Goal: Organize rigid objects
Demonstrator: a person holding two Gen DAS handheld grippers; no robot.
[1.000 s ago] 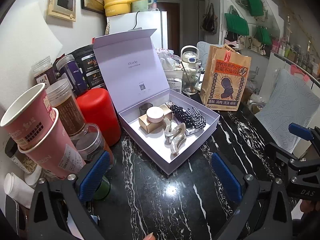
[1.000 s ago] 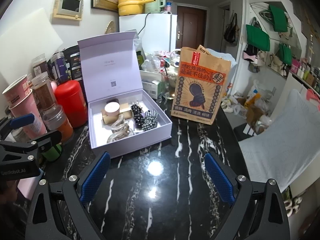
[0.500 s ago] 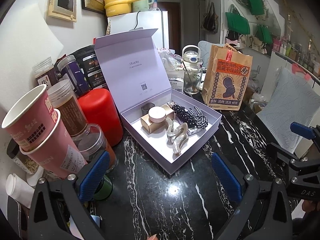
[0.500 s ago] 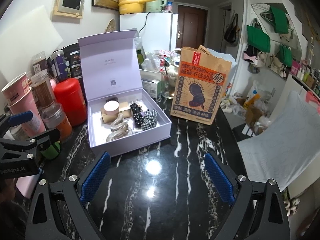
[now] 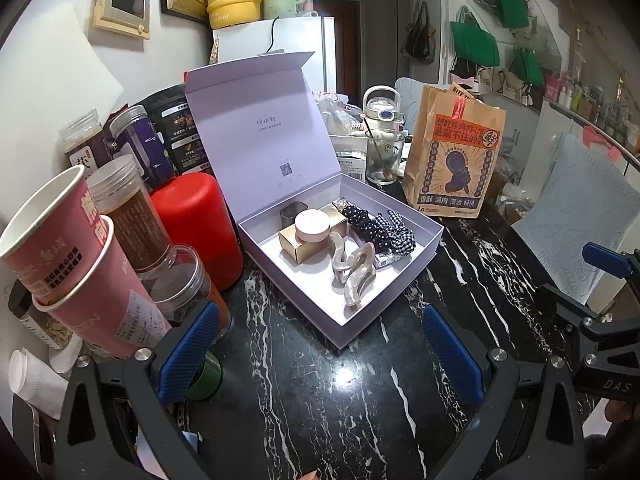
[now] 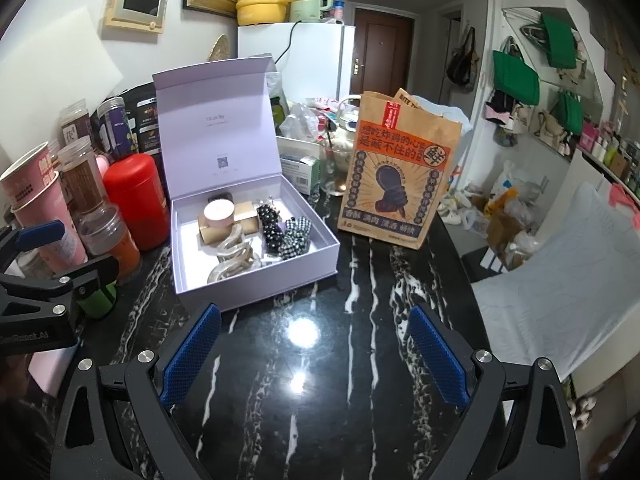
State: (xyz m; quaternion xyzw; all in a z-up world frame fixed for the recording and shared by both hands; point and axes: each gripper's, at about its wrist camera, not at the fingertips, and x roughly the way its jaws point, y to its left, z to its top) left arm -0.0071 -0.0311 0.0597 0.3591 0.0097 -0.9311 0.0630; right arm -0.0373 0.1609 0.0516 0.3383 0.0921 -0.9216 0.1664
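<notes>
An open lilac gift box [image 5: 416, 258] [image 6: 256, 284] stands on the black marble table, lid upright. Inside lie a pink round jar [image 5: 312, 225] [image 6: 219, 213] on a gold carton [image 5: 294, 244], two cream hair claws [image 5: 354, 270] [image 6: 234, 258], black-and-white dotted and checked scrunchies [image 5: 380, 230] [image 6: 286, 234], and a small dark cylinder [image 5: 293, 213]. My left gripper [image 5: 320, 350] is open and empty, in front of the box. My right gripper [image 6: 314, 354] is open and empty, to the right and in front of the box.
Left of the box stand a red canister [image 5: 196, 224] [image 6: 136, 200], stacked pink paper cups [image 5: 68, 256], and several jars [image 5: 132, 208]. A printed brown paper bag [image 5: 452, 156] [image 6: 394, 172] stands to the right. A glass and kettle [image 5: 382, 140] sit behind. Bare marble [image 6: 320, 380] lies in front.
Both grippers have drawn back a little from the box, which now sits slightly higher and farther in both views. Nothing in the box has moved. Both stay open.
</notes>
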